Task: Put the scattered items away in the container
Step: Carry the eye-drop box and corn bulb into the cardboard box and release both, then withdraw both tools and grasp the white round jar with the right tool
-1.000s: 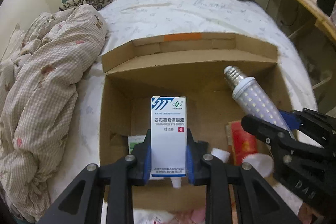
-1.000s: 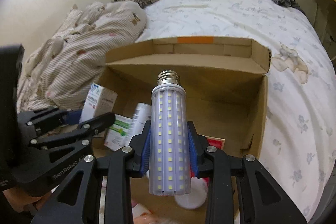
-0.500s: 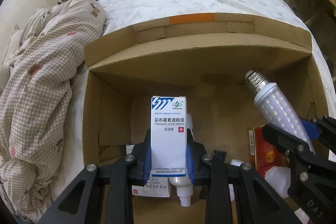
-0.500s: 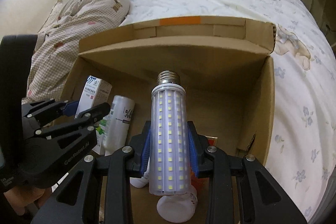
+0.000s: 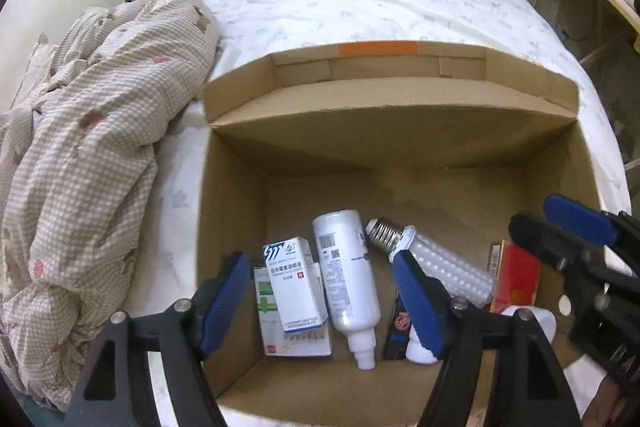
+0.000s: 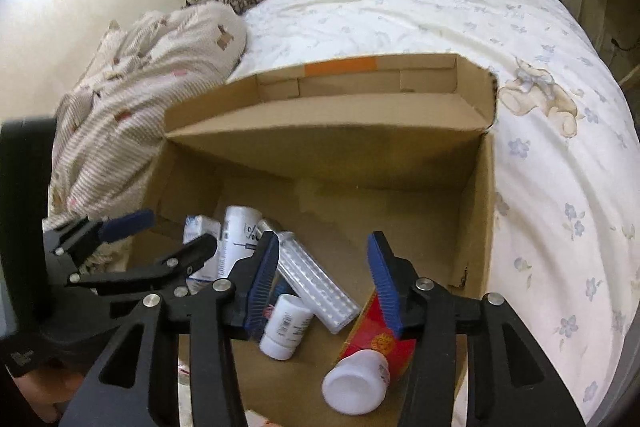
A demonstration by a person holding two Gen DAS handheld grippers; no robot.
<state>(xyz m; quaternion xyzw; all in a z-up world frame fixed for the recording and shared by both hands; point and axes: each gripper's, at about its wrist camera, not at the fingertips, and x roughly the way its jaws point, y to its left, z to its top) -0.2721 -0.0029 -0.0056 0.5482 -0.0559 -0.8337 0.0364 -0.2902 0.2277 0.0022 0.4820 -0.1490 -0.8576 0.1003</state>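
Hovering over an open cardboard box (image 5: pixel 400 143) on a bed (image 5: pixel 380 3), both grippers have jaws spread wide with nothing between them. Left gripper (image 5: pixel 324 297) sits above the box's left half; right gripper (image 6: pixel 324 285) above the right half, also seen at the right edge of the left wrist view. Eye drops carton (image 5: pixel 294 285) lies on the box floor, resting partly on a green-and-white medicine box (image 5: pixel 266 307). White bottle (image 5: pixel 348 283) lies just beside the carton on its right, nozzle toward the near wall. LED corn bulb (image 5: pixel 444 263) lies on the floor right of the bottle, screw base pointing to the far wall, tilted diagonally. Red packet (image 5: pixel 514 283) sits right of the bulb, near the right wall. Small white pill bottle (image 6: pixel 286 327) lies touching the bulb's near end in the right wrist view, and a white round-bottomed container (image 6: pixel 356 383) lies against the red packet. Small dark box (image 5: pixel 398 325) sits between white bottle and bulb, partly hidden by a finger. Rumpled checked quilt (image 5: pixel 80 163) lies left of the box.
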